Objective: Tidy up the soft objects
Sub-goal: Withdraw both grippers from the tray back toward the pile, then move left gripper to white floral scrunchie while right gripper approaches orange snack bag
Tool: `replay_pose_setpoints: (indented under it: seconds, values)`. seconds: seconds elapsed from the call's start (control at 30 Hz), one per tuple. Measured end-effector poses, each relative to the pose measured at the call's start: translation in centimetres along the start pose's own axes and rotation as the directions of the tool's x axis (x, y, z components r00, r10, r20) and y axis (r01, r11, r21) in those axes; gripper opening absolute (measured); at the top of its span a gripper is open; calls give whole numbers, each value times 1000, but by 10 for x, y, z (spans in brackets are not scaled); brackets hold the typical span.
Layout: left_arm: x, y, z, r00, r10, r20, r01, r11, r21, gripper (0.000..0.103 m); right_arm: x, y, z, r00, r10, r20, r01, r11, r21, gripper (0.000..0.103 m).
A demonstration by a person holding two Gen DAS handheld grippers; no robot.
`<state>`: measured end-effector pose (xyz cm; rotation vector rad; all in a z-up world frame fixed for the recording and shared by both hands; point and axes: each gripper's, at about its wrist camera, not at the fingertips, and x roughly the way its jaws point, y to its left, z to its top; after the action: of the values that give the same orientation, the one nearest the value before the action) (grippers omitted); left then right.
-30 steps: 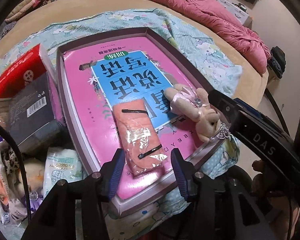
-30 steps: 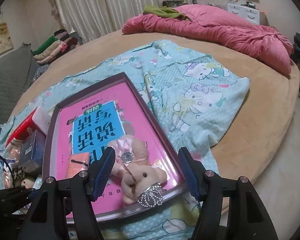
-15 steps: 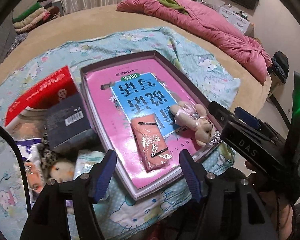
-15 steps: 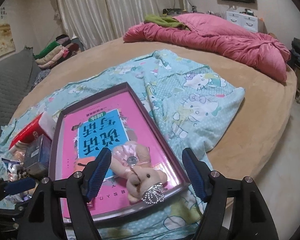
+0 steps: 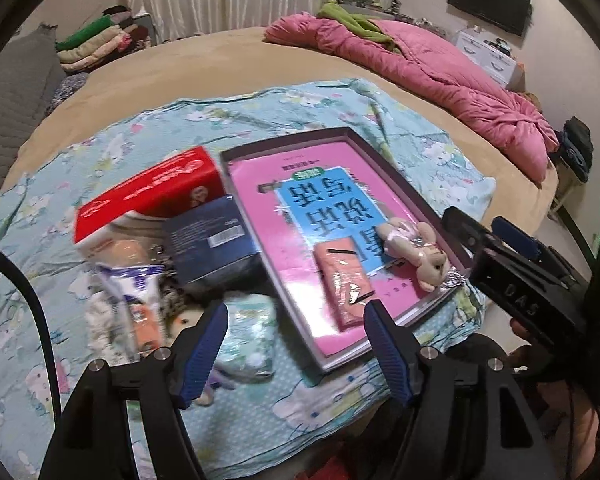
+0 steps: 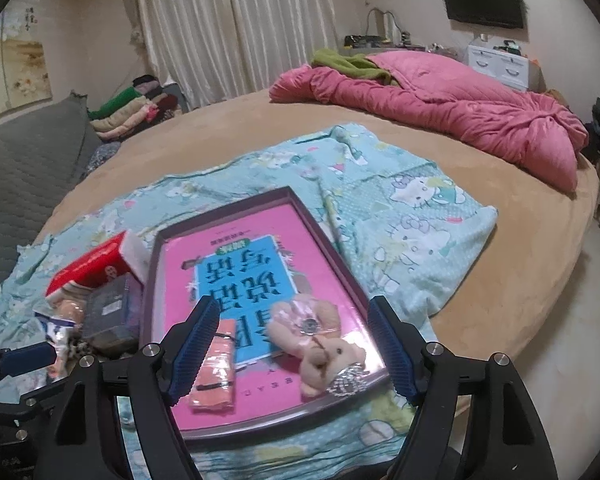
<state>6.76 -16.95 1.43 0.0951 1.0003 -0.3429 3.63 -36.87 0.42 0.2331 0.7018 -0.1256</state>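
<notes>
A shallow purple-rimmed tray (image 5: pixel 398 170) (image 6: pixel 332 248) with a pink and blue printed bottom lies on the Hello Kitty cloth. In it sit a beige plush bunny (image 5: pixel 416 250) (image 6: pixel 320 340) and an orange wrapped packet (image 5: pixel 346 284) (image 6: pixel 216 368). My left gripper (image 5: pixel 296 344) is open and empty, above the tray's near left corner and a pale wipes pack (image 5: pixel 248 336). My right gripper (image 6: pixel 292 344) is open and empty, pulled back with the bunny seen between its fingers. It also shows in the left wrist view (image 5: pixel 496 236).
Left of the tray lies a pile: a red tissue pack (image 5: pixel 152 196) (image 6: pixel 96 264), a dark blue box (image 5: pixel 212 240) (image 6: pixel 108 308) and small soft packets (image 5: pixel 132 300). A pink quilt (image 6: pixel 440 108) lies at the far bed side. The bed edge (image 6: pixel 540 288) drops off at right.
Both grippers have pulled back and up from the tray. The left one has opened wider and swung left, bringing the pile of packs into view. The bunny and packet stay put.
</notes>
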Motion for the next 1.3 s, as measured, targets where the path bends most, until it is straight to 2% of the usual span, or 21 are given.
replay_pose_setpoints:
  seconds: [0.63, 1.1, 1.3]
  values:
    - [-38, 56, -11, 996, 63, 67, -56, 993, -102, 70, -46, 71, 5, 993, 108, 54, -101, 987, -127, 78]
    - [-46, 117, -30, 992, 102, 74, -85, 976, -200, 70, -49, 122, -9, 983, 185, -1, -181, 962, -206, 78]
    - [-43, 153, -38, 992, 111, 60, -91, 961, -263, 70, -46, 145, -18, 976, 217, -35, -219, 945, -242, 78]
